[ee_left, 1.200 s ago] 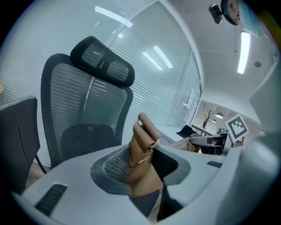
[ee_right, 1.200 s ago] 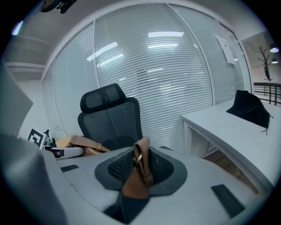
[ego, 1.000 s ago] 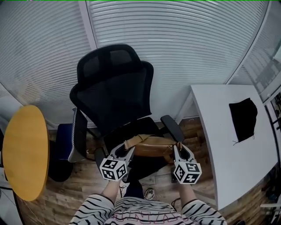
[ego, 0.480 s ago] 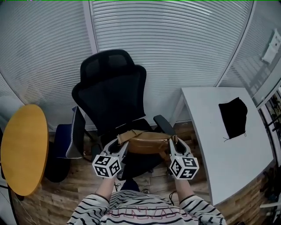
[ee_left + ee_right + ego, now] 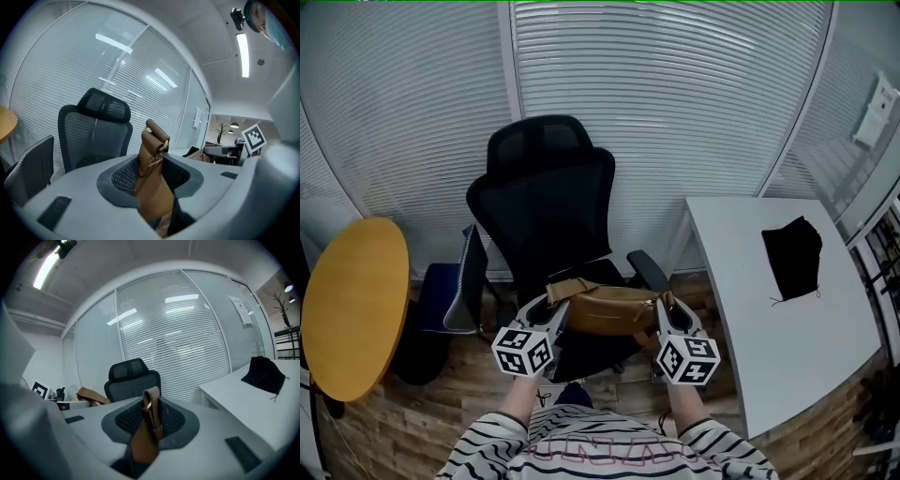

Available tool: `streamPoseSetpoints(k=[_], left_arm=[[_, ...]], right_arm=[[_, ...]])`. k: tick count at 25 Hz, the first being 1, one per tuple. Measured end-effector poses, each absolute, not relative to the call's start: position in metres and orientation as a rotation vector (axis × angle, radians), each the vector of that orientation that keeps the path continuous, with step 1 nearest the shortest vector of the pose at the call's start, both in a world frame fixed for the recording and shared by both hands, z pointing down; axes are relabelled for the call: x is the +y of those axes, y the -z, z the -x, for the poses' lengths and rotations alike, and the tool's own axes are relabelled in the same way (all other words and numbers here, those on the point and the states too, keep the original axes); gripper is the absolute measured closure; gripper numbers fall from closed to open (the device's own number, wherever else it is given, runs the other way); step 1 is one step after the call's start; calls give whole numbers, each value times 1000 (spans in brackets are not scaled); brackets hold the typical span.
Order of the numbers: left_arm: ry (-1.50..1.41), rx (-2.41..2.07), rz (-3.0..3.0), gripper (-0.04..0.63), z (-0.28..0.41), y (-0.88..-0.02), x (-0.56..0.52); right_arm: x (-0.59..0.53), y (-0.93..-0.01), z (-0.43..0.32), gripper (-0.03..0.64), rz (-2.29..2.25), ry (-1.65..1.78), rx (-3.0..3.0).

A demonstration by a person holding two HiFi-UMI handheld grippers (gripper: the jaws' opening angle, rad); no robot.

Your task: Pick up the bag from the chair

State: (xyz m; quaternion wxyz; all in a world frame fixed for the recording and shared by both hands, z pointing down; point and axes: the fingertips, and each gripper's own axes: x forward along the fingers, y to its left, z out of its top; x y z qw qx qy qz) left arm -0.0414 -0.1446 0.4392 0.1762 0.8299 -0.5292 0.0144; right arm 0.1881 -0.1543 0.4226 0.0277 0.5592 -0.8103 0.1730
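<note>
Over the chair [image 5: 548,206], left gripper [image 5: 555,309] and right gripper [image 5: 662,306] raised bag [image 5: 609,315], seemingly clear.

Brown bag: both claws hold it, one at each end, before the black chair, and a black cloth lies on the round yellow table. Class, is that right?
No. The head view shows the black cloth on the white desk, not the round yellow table. Otherwise right: left claw and right claw hold the brown bag by its ends before the black chair.
</note>
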Motion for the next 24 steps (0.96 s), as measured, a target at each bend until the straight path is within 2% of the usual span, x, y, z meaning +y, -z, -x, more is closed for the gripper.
streamPoseSetpoints(k=[24], left_arm=[[-54, -1505, -2320, 428, 29, -438, -118]], right_arm=[[-132, -419, -201, 515, -1707, -549, -2492]])
